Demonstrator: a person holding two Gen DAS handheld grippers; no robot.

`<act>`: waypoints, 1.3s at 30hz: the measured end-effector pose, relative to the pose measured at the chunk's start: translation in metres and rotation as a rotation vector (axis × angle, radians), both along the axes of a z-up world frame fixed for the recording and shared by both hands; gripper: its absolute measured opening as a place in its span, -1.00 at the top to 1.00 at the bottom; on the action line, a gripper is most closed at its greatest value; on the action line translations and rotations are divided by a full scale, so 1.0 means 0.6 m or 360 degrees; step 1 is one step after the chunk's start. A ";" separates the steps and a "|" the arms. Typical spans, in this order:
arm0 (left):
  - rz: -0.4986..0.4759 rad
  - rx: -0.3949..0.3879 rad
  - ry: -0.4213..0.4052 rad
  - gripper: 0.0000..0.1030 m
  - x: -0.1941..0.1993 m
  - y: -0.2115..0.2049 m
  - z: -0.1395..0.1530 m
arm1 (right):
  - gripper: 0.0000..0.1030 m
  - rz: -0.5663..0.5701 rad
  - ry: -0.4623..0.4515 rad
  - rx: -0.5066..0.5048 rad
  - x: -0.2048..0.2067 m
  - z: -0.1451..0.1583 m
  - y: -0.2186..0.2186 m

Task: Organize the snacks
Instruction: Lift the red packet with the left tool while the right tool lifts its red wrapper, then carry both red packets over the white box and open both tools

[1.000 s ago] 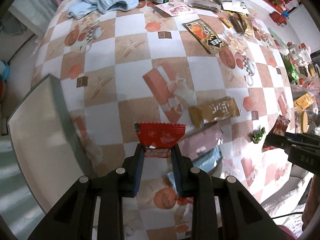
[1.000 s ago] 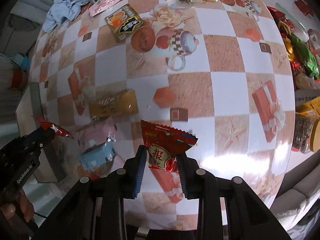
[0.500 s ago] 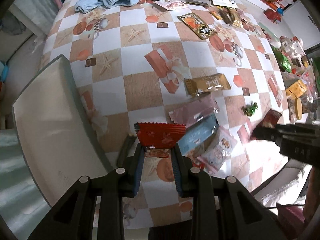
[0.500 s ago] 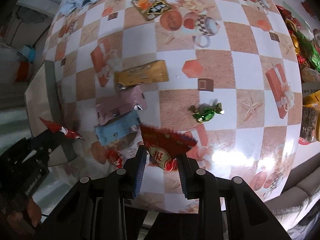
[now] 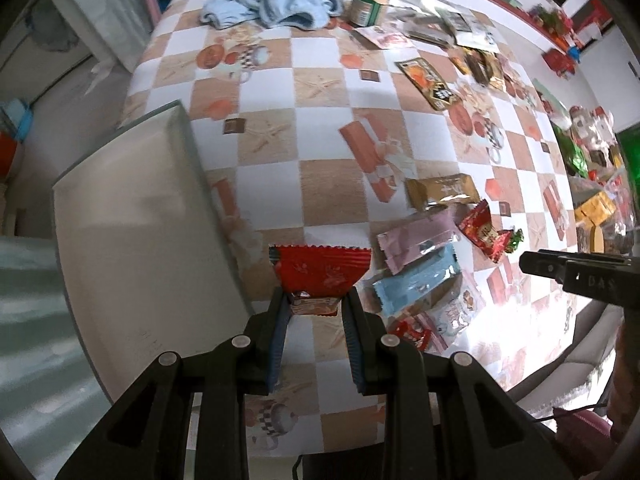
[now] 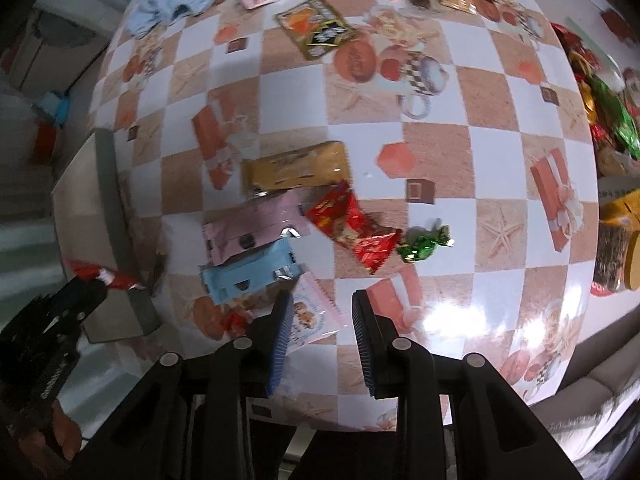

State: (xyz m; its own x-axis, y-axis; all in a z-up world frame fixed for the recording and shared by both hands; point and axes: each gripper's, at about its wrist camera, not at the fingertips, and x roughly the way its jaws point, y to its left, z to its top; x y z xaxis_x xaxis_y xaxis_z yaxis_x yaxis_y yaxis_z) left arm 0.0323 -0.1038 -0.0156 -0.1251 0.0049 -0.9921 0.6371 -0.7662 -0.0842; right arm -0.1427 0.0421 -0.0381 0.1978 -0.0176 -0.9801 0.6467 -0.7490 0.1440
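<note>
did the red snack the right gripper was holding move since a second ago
Yes. The red snack packet has left the right gripper and now lies on the table beside the green candy.

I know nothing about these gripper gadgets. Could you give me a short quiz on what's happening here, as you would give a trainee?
1. True or false: the left gripper is shut on a plain red packet.
2. Which of these lies right beside the green candy on the table?
A) a banana
B) a printed red packet
C) a spoon
3. Fill in the blank: between the fingertips of the right gripper there is ____.

Key: 1 true; 2 B; 3 nothing, because its jaws stand apart and empty above the table.
</note>
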 end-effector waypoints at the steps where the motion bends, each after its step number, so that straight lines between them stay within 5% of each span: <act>1: 0.0008 0.0001 -0.0003 0.42 0.006 -0.003 -0.001 | 0.37 -0.0014 -0.0011 0.0009 -0.001 -0.005 0.003; 3: 0.0021 0.0005 -0.0014 0.42 0.017 -0.007 -0.003 | 0.35 -0.0015 -0.0037 0.0038 0.001 -0.022 0.005; 4: 0.0025 0.0005 -0.0019 0.42 0.021 -0.009 -0.005 | 0.12 -0.0011 -0.0050 0.0058 0.003 -0.029 0.006; 5: 0.0031 0.0005 -0.0024 0.42 0.024 -0.010 -0.006 | -0.36 -0.0009 -0.0068 0.0075 0.006 -0.038 0.006; 6: 0.0041 0.0005 -0.0030 0.42 0.029 -0.010 -0.007 | -0.50 -0.0019 -0.0082 0.0077 0.008 -0.045 0.007; 18: 0.0081 -0.0017 -0.0110 0.42 0.060 -0.014 -0.005 | -0.50 0.0277 0.0121 0.0247 -0.006 -0.106 -0.034; 21: 0.0116 -0.0015 -0.0146 0.42 0.072 -0.017 -0.006 | -0.49 0.0352 0.0127 0.0265 -0.008 -0.128 -0.053; 23: 0.0145 -0.0017 -0.0165 0.42 0.080 -0.018 -0.006 | -0.07 0.0432 0.0128 0.0290 0.000 -0.146 -0.067; 27: 0.0222 -0.0011 -0.0186 0.42 0.099 -0.024 -0.008 | 0.37 0.0459 0.0103 0.0262 0.008 -0.149 -0.078; 39: 0.0347 0.0003 -0.0164 0.42 0.126 -0.062 -0.021 | 0.38 0.0268 -0.0003 0.0073 0.026 -0.068 -0.068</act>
